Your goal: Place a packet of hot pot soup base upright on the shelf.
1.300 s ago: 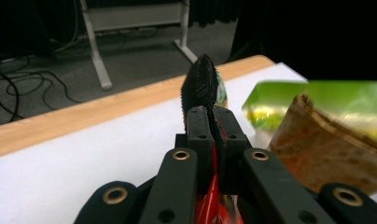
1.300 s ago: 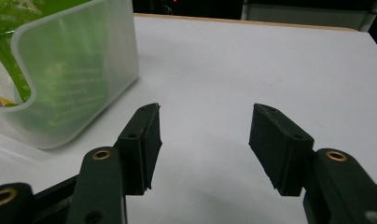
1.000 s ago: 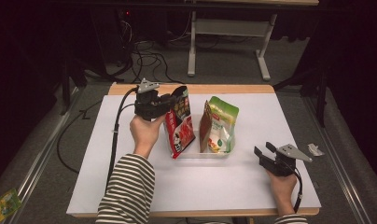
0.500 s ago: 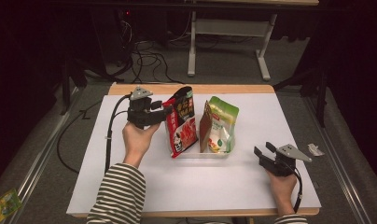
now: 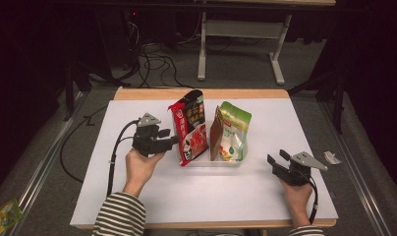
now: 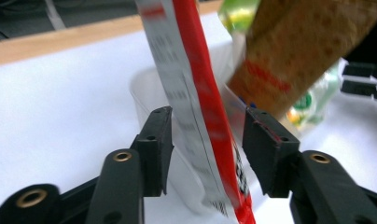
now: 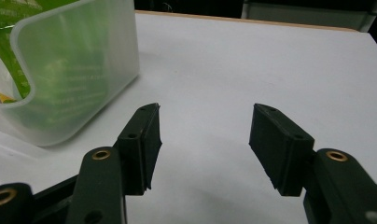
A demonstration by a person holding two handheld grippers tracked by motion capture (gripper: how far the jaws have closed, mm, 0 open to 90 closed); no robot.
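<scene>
Left tool (image 5: 173,141) straddles the red pouch (image 5: 190,129) at the clear bin (image 5: 206,162)

Its jaws, apart and just closing a little, flank the pouch without pressing; it leans at the bin's 9 o'clock end on the table (image 5: 265,201). The right tool (image 5: 276,159) waits apart at 3 o'clock. A clumsy nudge could tip the pouch out.

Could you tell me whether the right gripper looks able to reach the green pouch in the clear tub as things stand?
Probably yes. The right gripper has open jaws on bare table beside the clear tub, and the green pouch sticks up above the tub's rim with nothing between.
</scene>
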